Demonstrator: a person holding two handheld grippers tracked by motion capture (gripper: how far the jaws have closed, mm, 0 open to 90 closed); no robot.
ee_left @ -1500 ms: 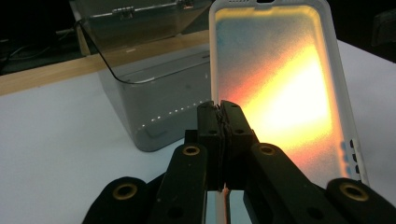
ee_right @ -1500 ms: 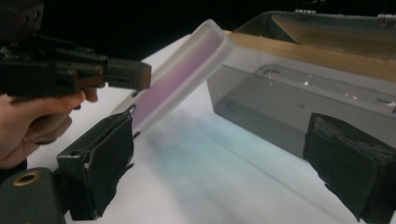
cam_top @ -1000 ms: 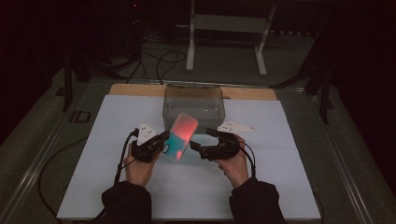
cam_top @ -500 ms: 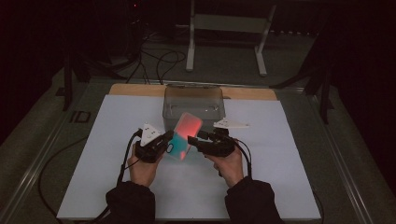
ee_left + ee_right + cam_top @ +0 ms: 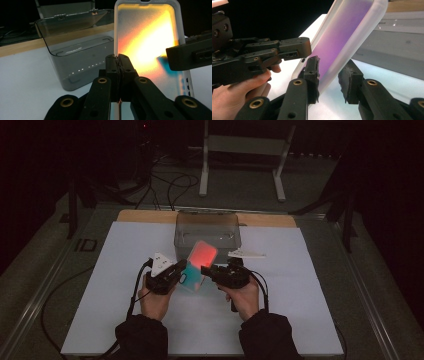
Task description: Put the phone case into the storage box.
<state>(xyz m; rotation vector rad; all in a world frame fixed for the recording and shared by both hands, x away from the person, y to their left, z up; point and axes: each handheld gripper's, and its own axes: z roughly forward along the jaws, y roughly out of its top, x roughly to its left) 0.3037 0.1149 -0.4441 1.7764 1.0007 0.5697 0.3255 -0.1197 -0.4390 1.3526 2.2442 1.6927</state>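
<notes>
A translucent phone case (image 5: 201, 260), glowing red at the top and teal below, is held tilted above the white sheet (image 5: 300, 310). My left gripper (image 5: 182, 271) is shut on its left edge; in the left gripper view the jaws (image 5: 118, 58) pinch the thin rim of the case (image 5: 147, 37). My right gripper (image 5: 206, 270) has just been closing on the opposite edge. In the right gripper view the case (image 5: 344, 37) stands between the jaws of my right gripper (image 5: 332, 67): the left pad (image 5: 312, 68) is at the case and the right pad stands apart from it.
A clear grey plastic box (image 5: 207, 227) with its lid up stands just behind the case, close in the left gripper view (image 5: 75, 50). A wooden strip (image 5: 145, 216) runs along the sheet's far edge. Cables and a metal stand (image 5: 205, 165) lie on the floor beyond.
The right hand has shifted left toward the case, and its jaws have narrowed around the case's right edge. The left gripper and the case have stayed in place.
</notes>
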